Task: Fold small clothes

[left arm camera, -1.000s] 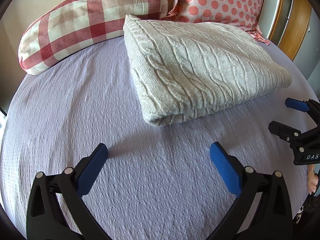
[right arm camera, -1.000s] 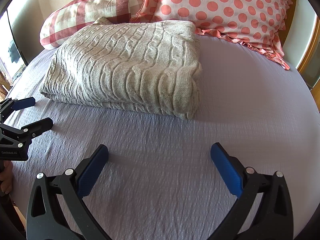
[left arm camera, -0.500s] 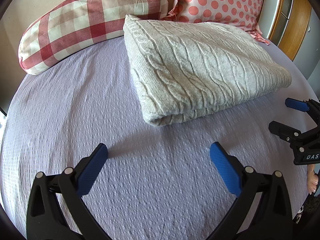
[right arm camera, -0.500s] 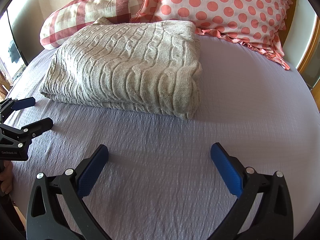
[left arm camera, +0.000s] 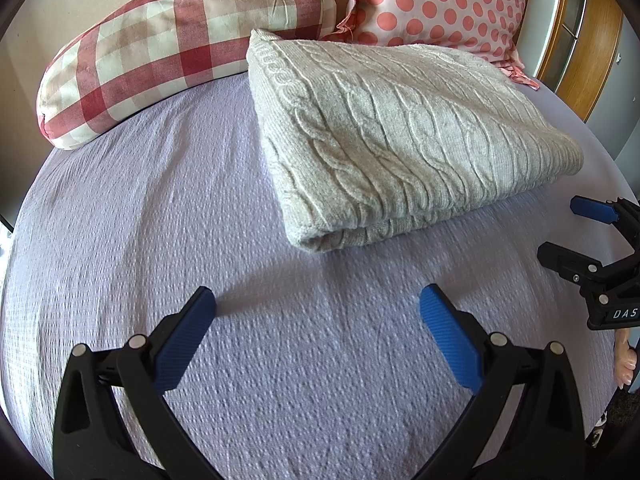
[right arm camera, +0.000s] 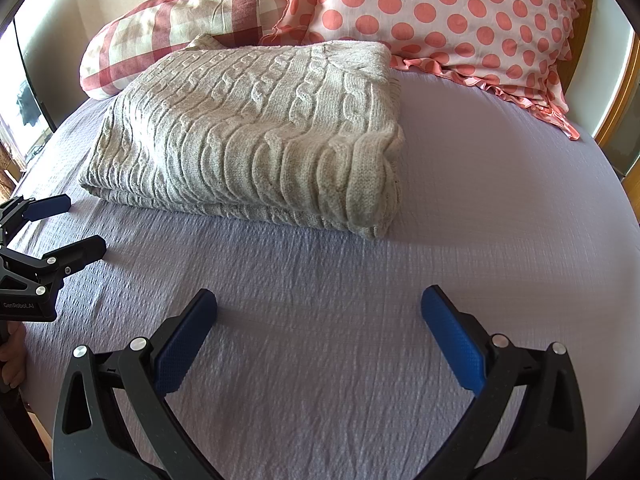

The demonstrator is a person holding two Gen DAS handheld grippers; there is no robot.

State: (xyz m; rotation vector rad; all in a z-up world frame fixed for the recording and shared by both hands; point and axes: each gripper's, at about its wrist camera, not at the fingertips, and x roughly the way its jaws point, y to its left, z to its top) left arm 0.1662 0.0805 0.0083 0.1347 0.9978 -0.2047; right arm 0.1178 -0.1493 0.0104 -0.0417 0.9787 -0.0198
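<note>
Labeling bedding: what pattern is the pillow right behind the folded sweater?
Pillow: pink with coral polka dots and a ruffled edge. Clearest in the right wrist view.

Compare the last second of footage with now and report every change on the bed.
Nothing visibly changed. The folded cable-knit sweater lies in the same spot on the lilac bedsheet, and both the left claw and the right claw hang open above the sheet, holding nothing, as before.
</note>
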